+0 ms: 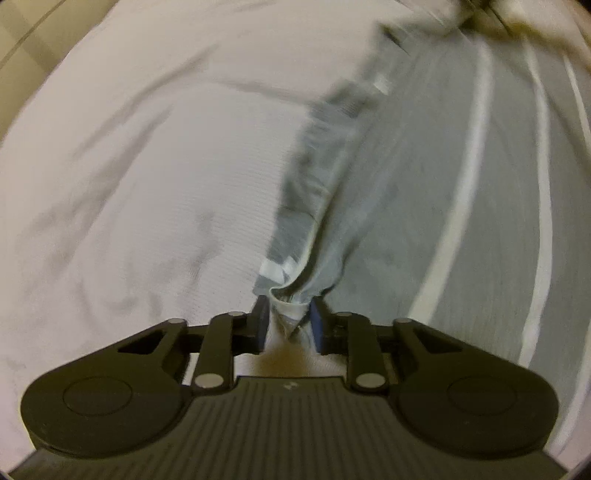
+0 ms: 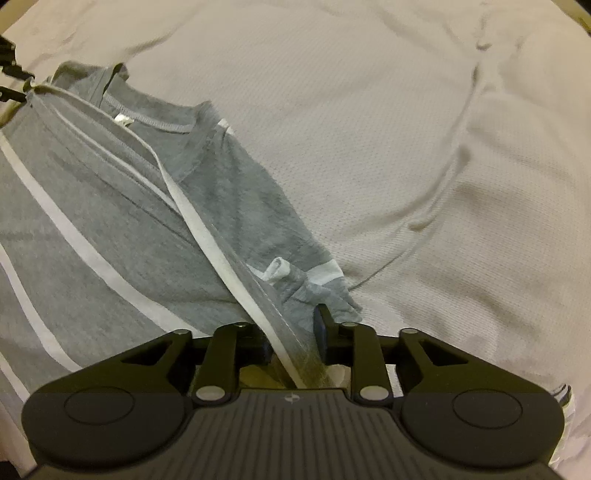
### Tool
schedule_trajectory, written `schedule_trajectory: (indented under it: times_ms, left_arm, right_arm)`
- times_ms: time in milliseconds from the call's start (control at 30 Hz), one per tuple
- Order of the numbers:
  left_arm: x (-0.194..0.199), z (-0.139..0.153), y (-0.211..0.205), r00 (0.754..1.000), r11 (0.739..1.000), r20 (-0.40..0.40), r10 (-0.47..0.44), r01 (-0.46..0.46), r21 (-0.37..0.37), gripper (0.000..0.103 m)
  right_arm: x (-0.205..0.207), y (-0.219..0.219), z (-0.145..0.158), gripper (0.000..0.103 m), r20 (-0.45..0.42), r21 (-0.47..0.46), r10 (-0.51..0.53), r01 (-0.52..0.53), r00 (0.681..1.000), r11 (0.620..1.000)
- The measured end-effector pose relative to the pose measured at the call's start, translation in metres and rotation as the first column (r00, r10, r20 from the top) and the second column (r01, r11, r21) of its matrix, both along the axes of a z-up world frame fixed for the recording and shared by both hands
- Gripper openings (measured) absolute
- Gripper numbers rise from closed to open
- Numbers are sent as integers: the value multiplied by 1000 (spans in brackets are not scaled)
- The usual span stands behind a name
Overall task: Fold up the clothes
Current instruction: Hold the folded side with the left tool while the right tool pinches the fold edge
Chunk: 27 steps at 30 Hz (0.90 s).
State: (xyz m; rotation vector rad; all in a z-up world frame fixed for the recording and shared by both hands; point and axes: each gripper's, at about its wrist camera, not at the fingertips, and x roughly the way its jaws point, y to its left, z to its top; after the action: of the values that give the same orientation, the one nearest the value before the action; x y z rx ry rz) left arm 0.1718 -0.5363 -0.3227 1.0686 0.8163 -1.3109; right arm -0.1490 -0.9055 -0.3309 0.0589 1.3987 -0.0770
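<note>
Both grippers, left (image 1: 287, 325) and right (image 2: 293, 338), have their jaws clamped on edges of the grey white-striped shirt (image 2: 110, 229), which lies over the white sheet (image 2: 406, 129).

You see a white sheet (image 2: 424, 155) with a fine waffle-like weave filling most of both views, creased by long shallow wrinkles (image 2: 454, 147). In your left wrist view the white sheet (image 1: 147, 184) runs to a beige surface (image 1: 26, 33) marked with pale lines at the upper left corner.
</note>
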Motion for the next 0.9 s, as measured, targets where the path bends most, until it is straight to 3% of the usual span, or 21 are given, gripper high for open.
schedule_trajectory:
  times_ms: [133, 367, 433, 600, 633, 667, 733, 900]
  left_arm:
    - [12, 3, -2, 992, 994, -71, 104, -105, -22, 13]
    - [4, -1, -1, 990, 994, -94, 105, -105, 11, 8]
    - [5, -1, -1, 987, 992, -101, 128, -128, 14, 1]
    - [17, 1, 3, 964, 974, -145, 224, -227, 0, 0]
    - [19, 2, 3, 959, 970, -152, 239, -242, -3, 0]
    - [21, 3, 4, 955, 967, -160, 251, -255, -6, 0]
    - [23, 9, 6, 949, 963, -177, 262, -269, -19, 0]
    - [33, 24, 13, 924, 941, -220, 314, -334, -58, 0]
  right_arm:
    - [-6, -10, 8, 35, 29, 33, -65, 64, 997, 997]
    - [1, -15, 15, 36, 76, 72, -101, 95, 992, 993]
    - [3, -14, 14, 37, 96, 72, -101, 94, 990, 993]
    - [4, -13, 13, 36, 136, 49, -128, 123, 982, 991]
    - [6, -14, 12, 35, 140, 49, -138, 132, 980, 990]
    - [6, -15, 12, 20, 144, 54, -151, 144, 978, 988]
    - [5, -17, 15, 3, 146, 69, -163, 154, 976, 986]
    - [-4, -30, 31, 2, 165, 101, -196, 181, 967, 978]
